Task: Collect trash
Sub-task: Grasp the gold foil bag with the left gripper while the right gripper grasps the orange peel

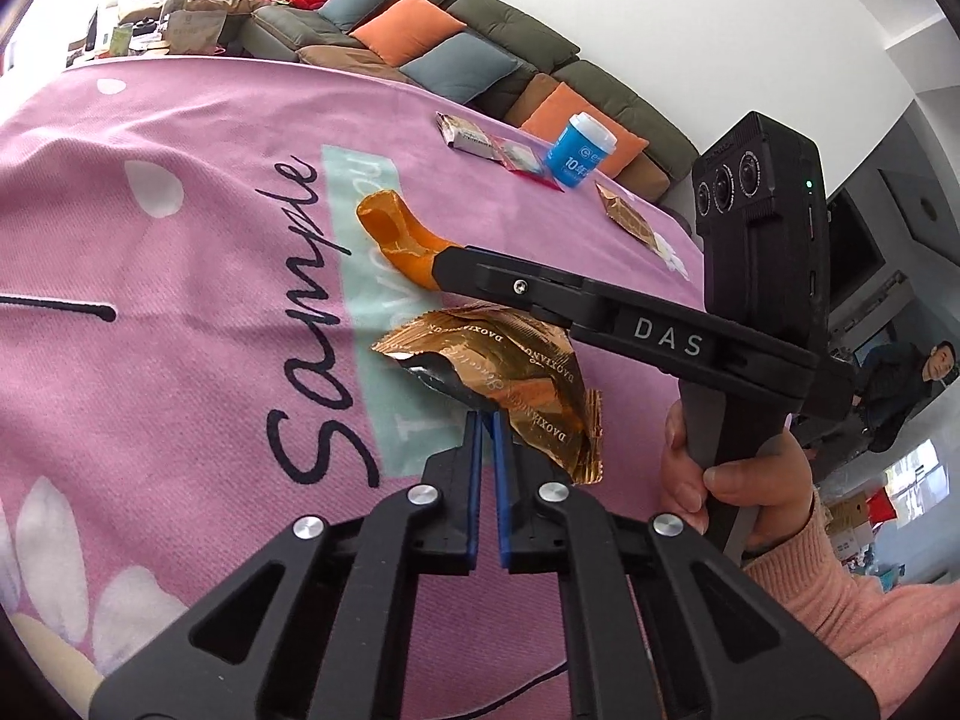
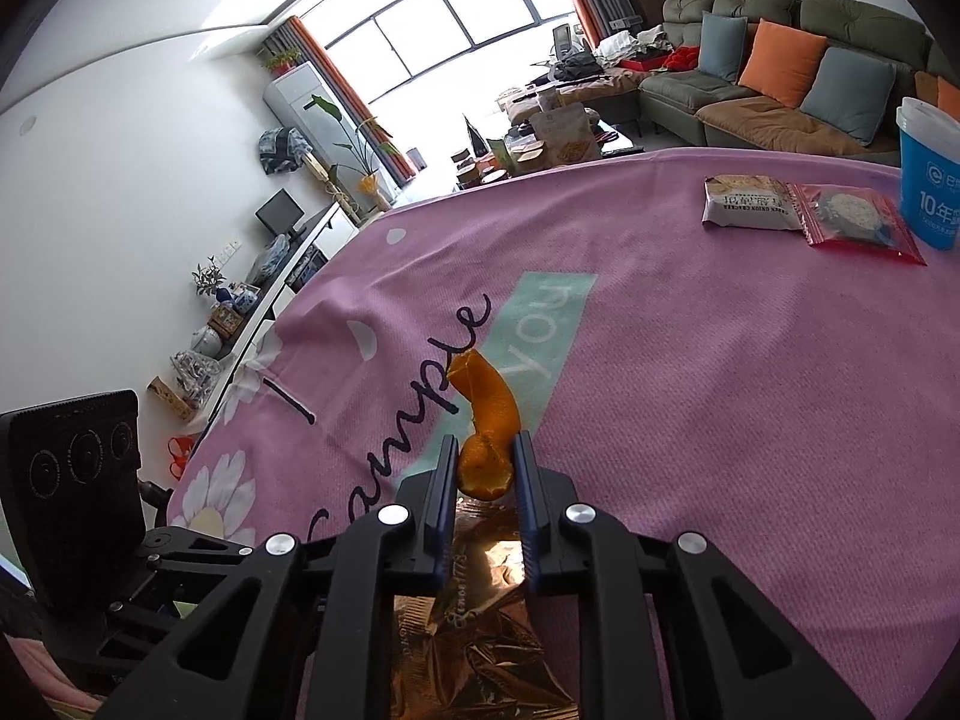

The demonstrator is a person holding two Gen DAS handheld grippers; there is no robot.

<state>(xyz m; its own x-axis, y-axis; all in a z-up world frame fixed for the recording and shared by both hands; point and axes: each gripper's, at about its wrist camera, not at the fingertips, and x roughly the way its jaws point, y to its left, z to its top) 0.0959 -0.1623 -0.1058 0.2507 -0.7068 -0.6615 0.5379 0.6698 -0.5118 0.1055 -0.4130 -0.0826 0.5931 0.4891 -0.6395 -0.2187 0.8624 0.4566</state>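
A curled orange peel [image 2: 489, 396] lies on the pink cloth [image 2: 720, 390], and my right gripper [image 2: 485, 439] is shut on its near end, both pads pressing it. The left wrist view shows that gripper [image 1: 441, 267] from the side, with the peel [image 1: 390, 234] sticking out of its tip. A crumpled gold wrapper [image 1: 510, 360] lies beneath it. My left gripper [image 1: 485, 417] is shut on the wrapper's near edge, the blue pads almost touching. The same wrapper [image 2: 474, 630] shows under the right gripper's fingers.
At the far side of the cloth stand a blue tub [image 1: 579, 150], a cracker packet [image 1: 465, 135], a red-edged packet [image 1: 522, 159] and another gold packet [image 1: 627, 219]. A hand [image 1: 738, 468] in a pink sleeve holds the right gripper's handle. A sofa [image 2: 780, 78] lies beyond the table.
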